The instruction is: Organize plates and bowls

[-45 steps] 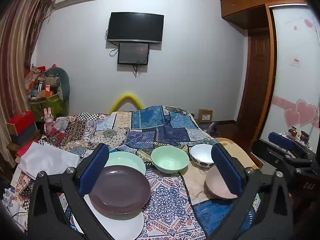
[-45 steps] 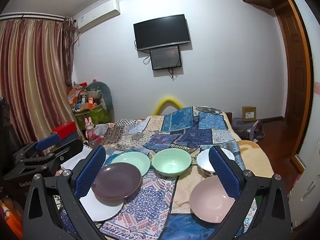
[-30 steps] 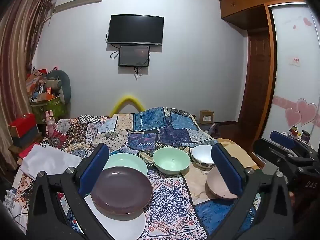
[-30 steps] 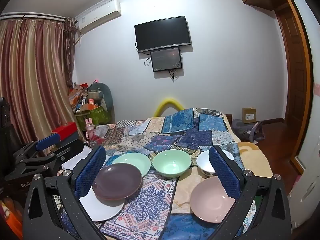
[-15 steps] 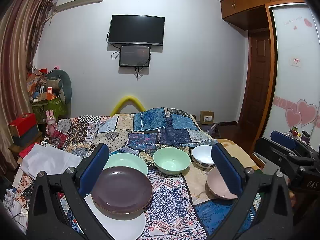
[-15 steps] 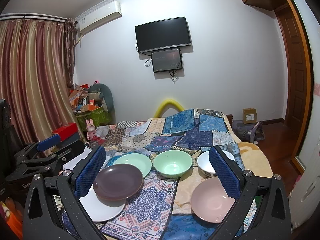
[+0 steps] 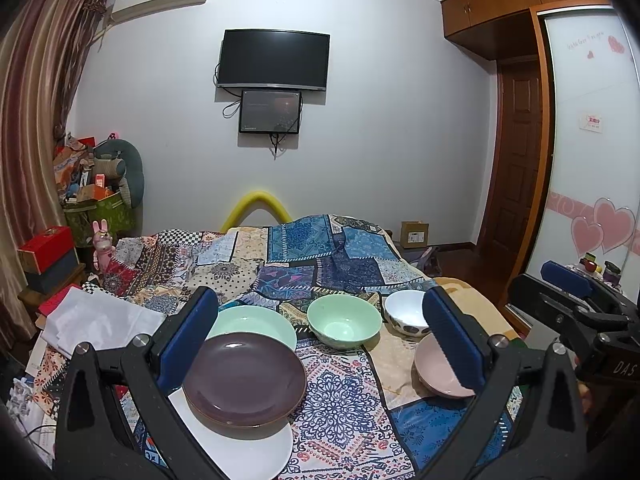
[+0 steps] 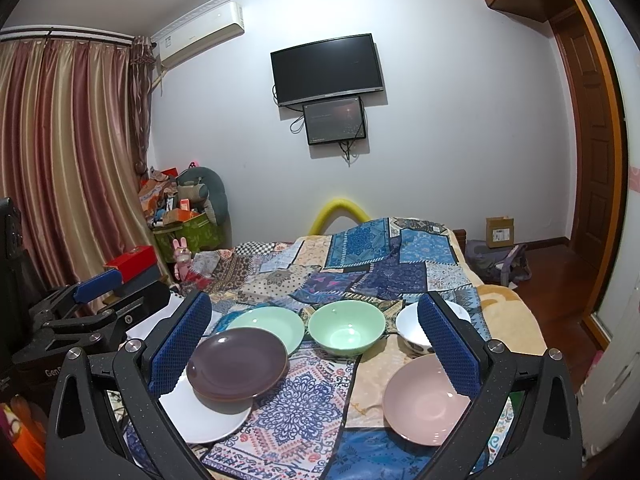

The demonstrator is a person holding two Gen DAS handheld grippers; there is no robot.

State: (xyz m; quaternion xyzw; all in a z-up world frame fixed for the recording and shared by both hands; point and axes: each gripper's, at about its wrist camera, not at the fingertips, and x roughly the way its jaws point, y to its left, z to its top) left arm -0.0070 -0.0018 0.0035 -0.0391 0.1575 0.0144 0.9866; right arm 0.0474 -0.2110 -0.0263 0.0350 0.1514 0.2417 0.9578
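Plainly, both the left gripper (image 7: 320,338) and right gripper (image 8: 314,346) hover spread wide and empty above the patchwork bedspread (image 8: 320,396). The glossy dark purple plate (image 8: 237,363) rests on a flat white plate (image 8: 208,420); likely rigid, slippery, breakable, best pinched at its raised rim.

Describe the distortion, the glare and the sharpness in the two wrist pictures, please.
Left wrist view: fisheye bending curves the brown wooden wardrobe and darkens the corners; the glossy dark purple plate shows small light glints; dishes look sharp.
Right wrist view: the striped pink curtain bows strongly, the black wall television leans; the pale green bowl carries small highlights; no motion blur is visible.
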